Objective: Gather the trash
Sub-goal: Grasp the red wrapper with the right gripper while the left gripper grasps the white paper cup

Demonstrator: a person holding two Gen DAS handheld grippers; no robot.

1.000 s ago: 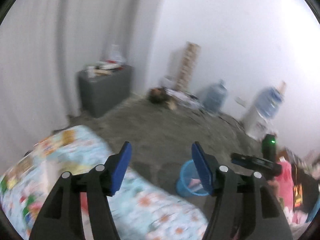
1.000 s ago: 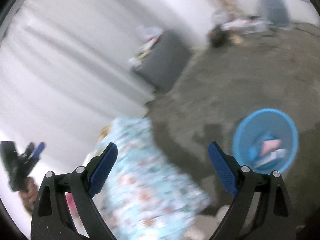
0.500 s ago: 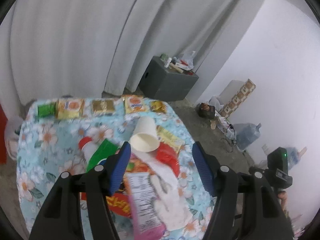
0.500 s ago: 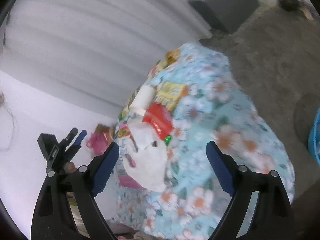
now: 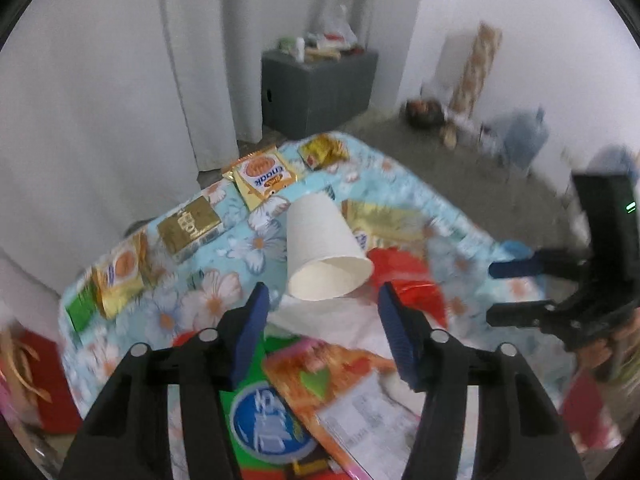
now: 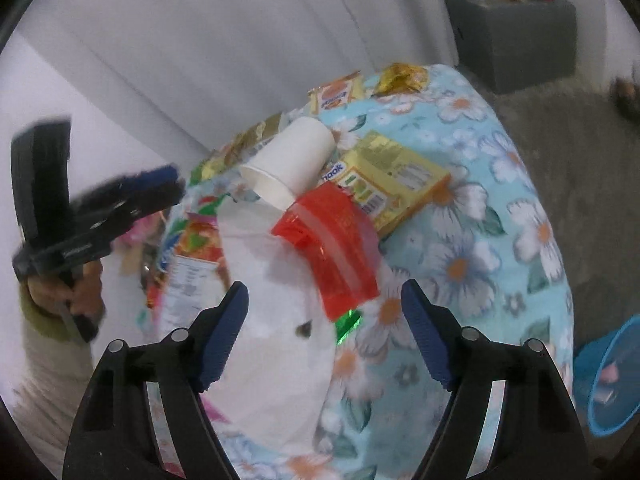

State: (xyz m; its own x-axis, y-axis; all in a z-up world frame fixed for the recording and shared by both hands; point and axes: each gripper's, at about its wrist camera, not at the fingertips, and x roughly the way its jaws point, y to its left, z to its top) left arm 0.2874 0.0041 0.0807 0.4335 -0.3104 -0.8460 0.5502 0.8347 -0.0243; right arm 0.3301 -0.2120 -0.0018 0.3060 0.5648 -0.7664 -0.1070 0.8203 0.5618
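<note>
A pile of trash lies on a table with a floral blue cloth [image 5: 224,292] [image 6: 500,216]. A white paper cup [image 5: 324,248] [image 6: 292,164] lies on its side. Beside it are a red plastic wrapper [image 5: 404,276] [image 6: 336,248], a white crumpled bag [image 6: 276,344] [image 5: 332,316] and a yellow snack box [image 6: 396,180]. My left gripper [image 5: 320,320] is open and empty, just above the cup's mouth. My right gripper [image 6: 324,332] is open and empty, over the red wrapper and white bag. A blue trash basket [image 6: 612,384] stands on the floor at the right.
Several snack packets [image 5: 260,176] line the table's far edge. A green packet with a blue logo [image 5: 272,424] lies near me. A grey cabinet [image 5: 316,88] [image 6: 516,24] stands by the white curtain. Water jugs [image 5: 524,136] and clutter sit on the floor by the wall.
Both grippers swung from the floor and basket to the table, then closed in on the trash pile. The cup and red wrapper now sit just ahead of the open fingers.
</note>
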